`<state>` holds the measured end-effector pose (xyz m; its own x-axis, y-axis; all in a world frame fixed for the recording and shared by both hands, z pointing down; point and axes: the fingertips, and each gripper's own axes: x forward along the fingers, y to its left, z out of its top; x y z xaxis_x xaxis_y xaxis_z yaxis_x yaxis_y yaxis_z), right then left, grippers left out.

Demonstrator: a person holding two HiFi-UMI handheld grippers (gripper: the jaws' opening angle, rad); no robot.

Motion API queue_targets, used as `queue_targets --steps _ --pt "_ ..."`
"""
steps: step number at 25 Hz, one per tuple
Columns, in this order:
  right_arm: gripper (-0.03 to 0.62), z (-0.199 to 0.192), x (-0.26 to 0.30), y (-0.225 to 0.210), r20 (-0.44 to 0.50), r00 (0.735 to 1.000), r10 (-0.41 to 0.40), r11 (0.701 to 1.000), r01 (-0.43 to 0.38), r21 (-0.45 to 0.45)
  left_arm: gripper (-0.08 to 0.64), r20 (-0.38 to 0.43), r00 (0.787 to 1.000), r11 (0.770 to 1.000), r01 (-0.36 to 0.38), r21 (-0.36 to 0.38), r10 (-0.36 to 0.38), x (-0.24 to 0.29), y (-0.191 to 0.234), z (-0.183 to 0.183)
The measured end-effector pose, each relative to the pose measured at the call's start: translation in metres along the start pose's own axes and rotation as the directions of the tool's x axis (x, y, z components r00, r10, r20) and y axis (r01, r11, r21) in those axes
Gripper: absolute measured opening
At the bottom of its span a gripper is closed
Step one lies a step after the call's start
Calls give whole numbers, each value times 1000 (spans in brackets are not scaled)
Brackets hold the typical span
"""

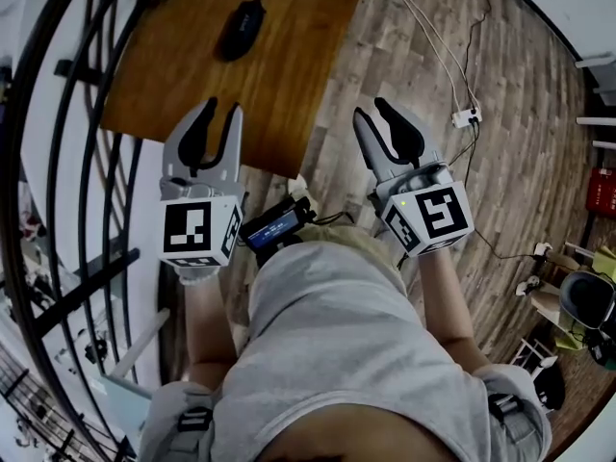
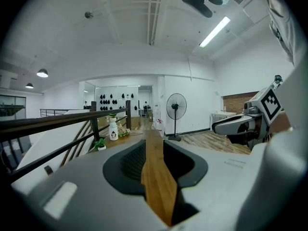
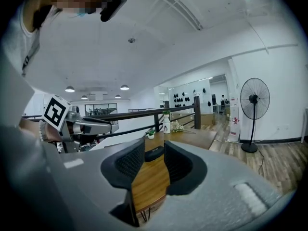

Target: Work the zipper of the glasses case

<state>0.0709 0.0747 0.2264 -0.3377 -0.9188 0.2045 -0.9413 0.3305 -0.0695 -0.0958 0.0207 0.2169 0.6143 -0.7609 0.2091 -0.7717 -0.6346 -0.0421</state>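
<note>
The black glasses case (image 1: 241,29) lies on the wooden table (image 1: 289,75), well beyond both grippers. My left gripper (image 1: 222,110) hovers over the table's near edge, its jaws apart and holding nothing. My right gripper (image 1: 370,109) is held over the floor just off the table's right side, also open and empty. In the right gripper view the glasses case (image 3: 155,153) shows far off in the gap of the right gripper (image 3: 153,143). In the left gripper view only bare table top (image 2: 153,177) shows between the jaws of the left gripper (image 2: 154,146).
A black metal railing (image 1: 87,162) runs along the table's left side. A white bottle (image 2: 113,129) and a small green plant (image 2: 99,143) stand at the table's far end. A power strip (image 1: 466,116) with cables lies on the wood floor to the right. A standing fan (image 2: 175,109) is farther off.
</note>
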Motion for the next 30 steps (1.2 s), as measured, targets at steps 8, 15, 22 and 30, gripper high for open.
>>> queue_targets --steps 8,15,22,30 --pt "126 1 39 2 -32 999 41 999 -41 -6 129 -50 999 999 -17 -32 15 18 28 -6" --pt "132 -8 60 5 -78 993 92 995 -95 -43 141 -76 997 997 -33 -69 28 31 43 -19" --pt "144 -19 83 0 -122 983 140 989 -145 -40 141 -96 993 995 -73 -75 65 45 60 -28" --pt "150 -27 115 -13 -155 968 195 978 -204 -43 169 -170 984 995 -65 -73 52 75 71 -44"
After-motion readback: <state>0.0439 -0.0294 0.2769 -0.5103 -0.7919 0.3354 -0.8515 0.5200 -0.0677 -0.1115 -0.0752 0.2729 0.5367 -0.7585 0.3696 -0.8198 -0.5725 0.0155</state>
